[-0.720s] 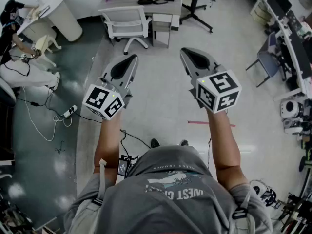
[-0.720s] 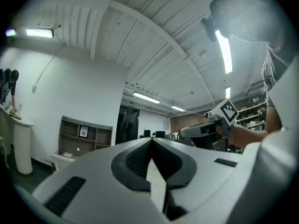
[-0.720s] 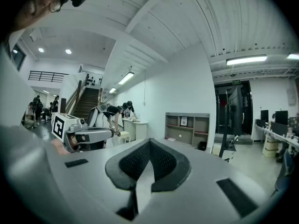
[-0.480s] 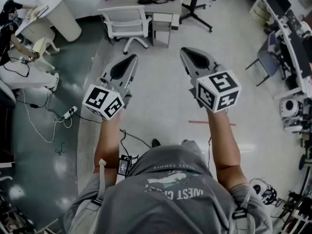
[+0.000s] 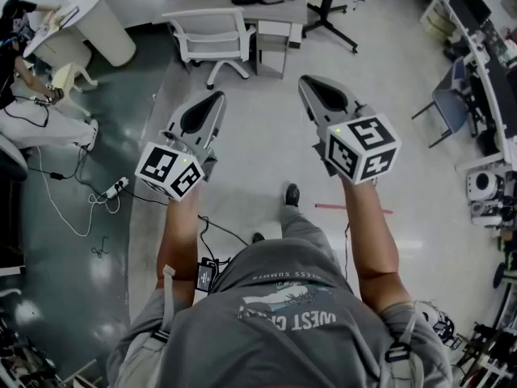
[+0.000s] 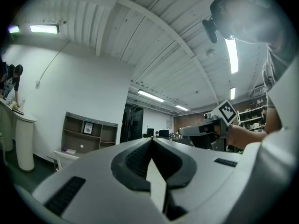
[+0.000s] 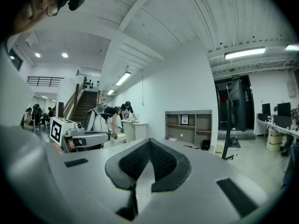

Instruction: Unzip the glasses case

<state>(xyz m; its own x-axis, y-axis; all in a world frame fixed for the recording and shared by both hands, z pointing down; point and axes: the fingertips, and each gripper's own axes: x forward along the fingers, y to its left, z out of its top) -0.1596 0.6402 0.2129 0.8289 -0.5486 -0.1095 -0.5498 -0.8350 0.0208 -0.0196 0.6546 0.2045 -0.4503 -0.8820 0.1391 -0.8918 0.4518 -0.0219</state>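
No glasses case shows in any view. In the head view my left gripper and my right gripper are held side by side at chest height above the floor, both pointing away from me. Each has its jaws closed together with nothing between them. The left gripper view looks along its own shut left gripper and catches the right gripper off to the right. The right gripper view shows the shut right gripper, with the left gripper at its left.
A white office chair and a grey desk stand ahead. At the far left, people lean over a round white table. Cables lie on the floor at left, red tape at right. Desks with equipment line the right wall. My shoe is forward.
One of my feet has stepped forward between the grippers and the room has slid slightly toward me. Both grippers keep the same pose, jaws closed.
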